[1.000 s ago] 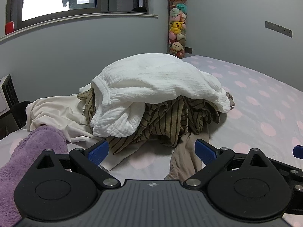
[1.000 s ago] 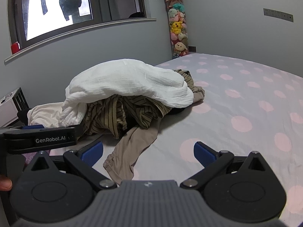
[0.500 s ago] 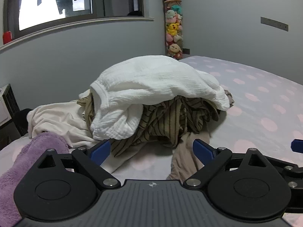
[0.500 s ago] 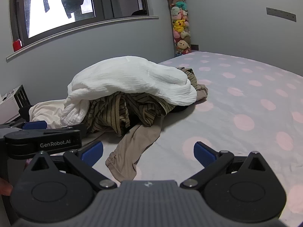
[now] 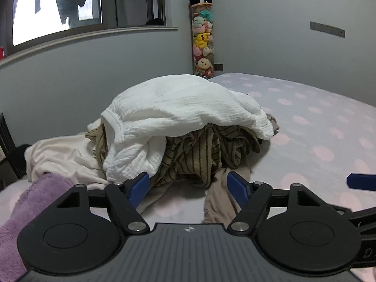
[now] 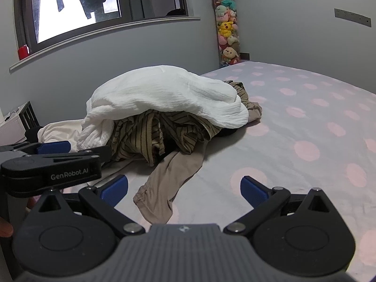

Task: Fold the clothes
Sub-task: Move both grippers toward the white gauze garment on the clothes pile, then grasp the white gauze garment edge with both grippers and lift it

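Grey walls and a dotted bed (image 5: 317, 127) frame a loose heap of clothes. At twelve o'clock from the left gripper (image 5: 188, 185), a white crinkled garment (image 5: 178, 110) drapes over a striped brown one (image 5: 199, 155), with a tan piece (image 6: 174, 176) trailing toward six o'clock. None lies folded. Both the left gripper and the right gripper (image 6: 184, 188) hang spread and empty, side by side and facing the heap, probably squared up for a two-point hold.
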Available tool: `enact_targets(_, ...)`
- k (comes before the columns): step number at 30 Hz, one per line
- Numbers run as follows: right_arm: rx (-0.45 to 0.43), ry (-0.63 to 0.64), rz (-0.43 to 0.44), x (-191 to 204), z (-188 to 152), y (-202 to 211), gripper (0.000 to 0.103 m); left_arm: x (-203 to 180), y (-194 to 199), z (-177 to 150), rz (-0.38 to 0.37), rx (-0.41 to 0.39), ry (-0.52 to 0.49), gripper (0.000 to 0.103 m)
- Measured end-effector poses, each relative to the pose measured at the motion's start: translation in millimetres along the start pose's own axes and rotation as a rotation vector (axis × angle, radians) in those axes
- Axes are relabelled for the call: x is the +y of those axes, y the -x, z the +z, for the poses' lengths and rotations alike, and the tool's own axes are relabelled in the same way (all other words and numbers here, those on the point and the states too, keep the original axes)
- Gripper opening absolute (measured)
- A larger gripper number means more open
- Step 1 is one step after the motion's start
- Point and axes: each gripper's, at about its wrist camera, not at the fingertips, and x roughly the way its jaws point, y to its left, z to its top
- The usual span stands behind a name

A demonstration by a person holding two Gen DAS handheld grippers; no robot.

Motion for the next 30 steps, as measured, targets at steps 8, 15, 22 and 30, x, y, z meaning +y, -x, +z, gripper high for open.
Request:
enact_targets(8, -0.002, 0.015, 0.015, 5.1, 2.8, -2.4, 0.102, 5.2, -1.8, 2.2, -0.003, 0.021, 0.01, 0.068)
enact_targets(15, 0.005, 0.072, 0.014, 9.9, 12.0, -10.7, 0.103, 10.8, -9.9, 7.4, 0.0, 0.068, 0.021, 0.068)
enact_targets(22, -0.01, 0.156, 0.041, 16.6, 34.4, -30.9, 0.102, 31.6, -28.7, 32.1, 0.044, 0.099, 0.027, 0.068)
enact_targets(30, -0.056, 0.305, 0.104, 45.3, 71.7, -80.3, 0.101, 76.2, -67.9, 60.4, 0.084, 0.127, 0.055, 0.068)
